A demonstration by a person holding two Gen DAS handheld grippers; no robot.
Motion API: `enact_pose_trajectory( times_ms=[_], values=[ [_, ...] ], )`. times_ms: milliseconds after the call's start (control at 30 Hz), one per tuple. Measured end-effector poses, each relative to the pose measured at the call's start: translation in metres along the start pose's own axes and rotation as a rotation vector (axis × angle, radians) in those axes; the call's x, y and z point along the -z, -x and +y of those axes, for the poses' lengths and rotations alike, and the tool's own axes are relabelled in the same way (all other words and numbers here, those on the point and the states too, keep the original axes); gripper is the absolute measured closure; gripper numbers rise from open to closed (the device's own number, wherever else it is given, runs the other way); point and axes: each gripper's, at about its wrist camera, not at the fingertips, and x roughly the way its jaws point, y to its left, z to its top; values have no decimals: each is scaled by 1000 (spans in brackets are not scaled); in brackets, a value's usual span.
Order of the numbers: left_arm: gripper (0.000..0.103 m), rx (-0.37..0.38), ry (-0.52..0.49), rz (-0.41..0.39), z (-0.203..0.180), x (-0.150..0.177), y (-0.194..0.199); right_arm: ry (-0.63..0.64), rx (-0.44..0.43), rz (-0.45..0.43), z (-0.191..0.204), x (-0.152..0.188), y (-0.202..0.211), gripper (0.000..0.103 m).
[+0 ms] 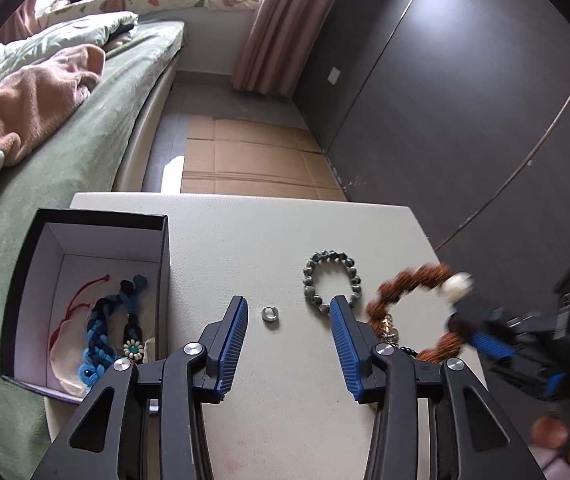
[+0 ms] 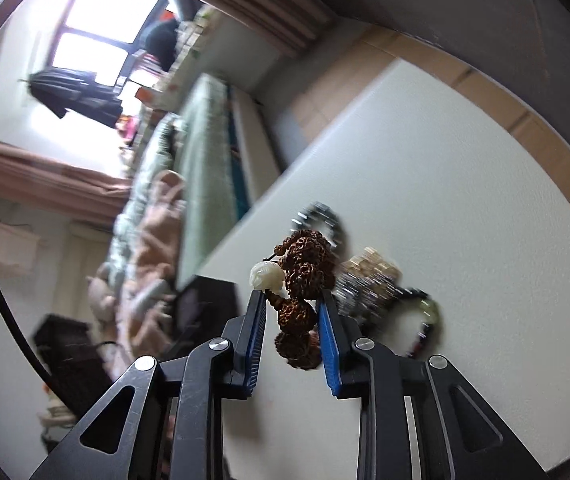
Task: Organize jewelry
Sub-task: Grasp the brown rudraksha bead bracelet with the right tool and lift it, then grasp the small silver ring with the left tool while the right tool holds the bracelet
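Note:
My right gripper (image 2: 291, 304) is shut on a brown knobbly bead bracelet (image 2: 305, 272) with one white bead and holds it above the white table (image 2: 465, 200); it shows blurred in the left wrist view (image 1: 409, 280), as does the right gripper (image 1: 471, 320). My left gripper (image 1: 289, 312) is open and empty, low over the table. A small silver ring (image 1: 270, 315) lies between its fingers. A grey-green bead bracelet (image 1: 331, 280) lies just beyond the right finger. A dark open box (image 1: 85, 304) at the left holds a blue braided piece, a red cord and a flower charm.
More jewelry lies in a pile on the table (image 2: 377, 284), with a dark bead bracelet (image 2: 425, 320) beside it. A bed with green covers (image 1: 85, 140) runs along the table's left side. Cardboard (image 1: 253, 156) covers the floor beyond. A dark wardrobe (image 1: 465, 100) stands at the right.

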Motion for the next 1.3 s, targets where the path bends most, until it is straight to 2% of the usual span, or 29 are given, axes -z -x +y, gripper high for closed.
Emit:
enact_pose_trajectory(
  times_ms=[133, 200, 533, 667, 767, 833, 867, 1100, 1300],
  values=[
    [59, -16, -28, 15, -8, 0, -11, 7, -63, -42, 8, -9, 10, 76],
    [63, -47, -53, 22, -14, 1, -17, 4, -74, -62, 9, -13, 14, 76],
    [64, -215, -143, 80, -23, 11, -55, -33, -31, -143, -2, -33, 35, 76],
    [65, -223, -149, 110, -20, 14, -64, -52, -21, -155, -8, -38, 39, 76],
    [69, -255, -182, 99, -25, 15, -66, -59, -16, -160, -8, -40, 38, 76],
    [81, -279, -200, 91, -26, 16, -66, -59, -15, -160, -6, -41, 37, 76],
    [90, -272, -201, 93, -25, 15, -66, -56, -16, -159, -5, -40, 36, 76],
    [90, -229, -168, 100, -21, 15, -60, -43, 21, -158, -5, -39, 37, 76],
    [90, -189, -152, 32, -25, 10, -29, -30, 17, -168, 1, -37, 40, 76]
  ],
)
